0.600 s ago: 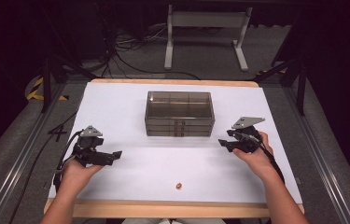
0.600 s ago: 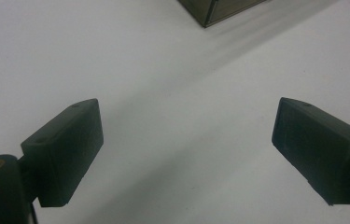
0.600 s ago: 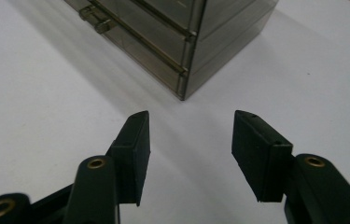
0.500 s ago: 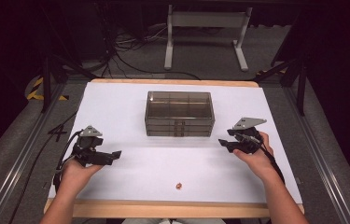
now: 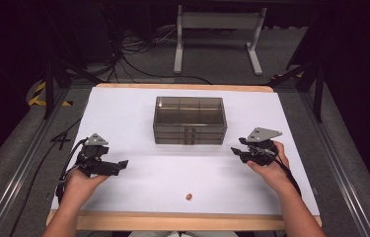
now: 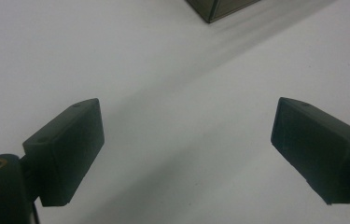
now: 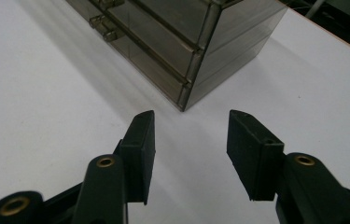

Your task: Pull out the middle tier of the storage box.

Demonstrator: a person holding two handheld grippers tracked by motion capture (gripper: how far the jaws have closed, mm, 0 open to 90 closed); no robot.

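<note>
Left tongs (image 5: 121,165) spread wide, empty, low over white table (image 5: 123,113). Right tongs (image 5: 235,152) parted, empty, aimed at drawer box (image 5: 189,120) corner just ahead. Small bead (image 5: 189,197) lies between both, nearer person; likely ready stance.

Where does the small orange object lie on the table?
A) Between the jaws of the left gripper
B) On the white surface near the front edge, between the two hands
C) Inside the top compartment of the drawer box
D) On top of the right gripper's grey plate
B: in the high view the small orange object lies alone on the white table, nearer the person than the drawer box and apart from both grippers.
</note>
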